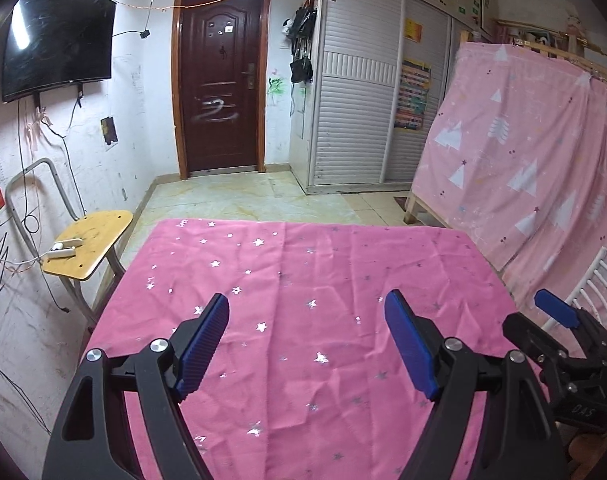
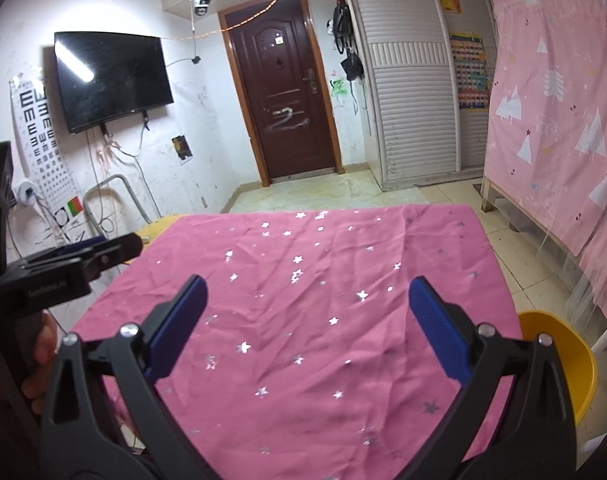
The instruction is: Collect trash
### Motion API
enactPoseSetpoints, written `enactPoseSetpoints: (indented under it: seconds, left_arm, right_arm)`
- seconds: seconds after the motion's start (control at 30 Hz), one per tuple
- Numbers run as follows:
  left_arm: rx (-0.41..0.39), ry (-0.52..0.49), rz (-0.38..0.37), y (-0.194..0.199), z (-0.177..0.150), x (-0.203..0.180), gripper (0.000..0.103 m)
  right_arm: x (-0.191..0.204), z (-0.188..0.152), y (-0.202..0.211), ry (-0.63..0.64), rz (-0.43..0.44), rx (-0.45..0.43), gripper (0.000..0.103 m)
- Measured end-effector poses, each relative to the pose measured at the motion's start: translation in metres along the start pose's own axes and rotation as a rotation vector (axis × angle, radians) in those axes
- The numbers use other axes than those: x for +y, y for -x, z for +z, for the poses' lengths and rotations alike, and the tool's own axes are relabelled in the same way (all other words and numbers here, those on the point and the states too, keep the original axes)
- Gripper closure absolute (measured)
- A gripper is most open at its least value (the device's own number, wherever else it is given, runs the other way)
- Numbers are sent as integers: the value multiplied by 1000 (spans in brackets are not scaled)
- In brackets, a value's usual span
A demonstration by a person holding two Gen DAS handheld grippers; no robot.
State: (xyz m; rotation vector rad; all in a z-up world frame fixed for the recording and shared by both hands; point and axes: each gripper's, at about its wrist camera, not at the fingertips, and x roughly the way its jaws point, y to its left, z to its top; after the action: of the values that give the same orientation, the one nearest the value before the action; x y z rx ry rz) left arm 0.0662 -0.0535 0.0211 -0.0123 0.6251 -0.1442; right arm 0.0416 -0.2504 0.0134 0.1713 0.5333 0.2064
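holding both tools over the pink star cloth (image 1: 303, 320) on the table, you have nothing between either pair of fingers. your left gripper (image 1: 307, 344) has its jaws apart. your right gripper (image 2: 307, 328) is spread wide. no trash shows on the cloth. a yellow bin (image 2: 563, 364) sits just beside the table's right edge, partly behind your right tool.

Open right tool (image 2: 307, 292) (over pink tablecloth (image 2: 303, 248))
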Motion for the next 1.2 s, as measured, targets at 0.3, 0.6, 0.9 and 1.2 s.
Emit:
enactPoseSetpoints:
  seconds: [0.3, 0.6, 0.9, 1.2]
  left_arm:
    - [-9, 8, 4, 9, -6, 8, 31]
    - [-8, 8, 5, 9, -7, 10, 30]
    - [-6, 9, 8, 12, -9, 12, 30]
    - [-2, 10, 11, 11, -10, 13, 31]
  right_arm:
    - [11, -1, 5, 16, 2, -5, 6]
    - [14, -1, 6, 21, 3, -5, 6]
    - [15, -1, 7, 20, 5, -5, 6]
    - [15, -1, 7, 21, 7, -1, 6]
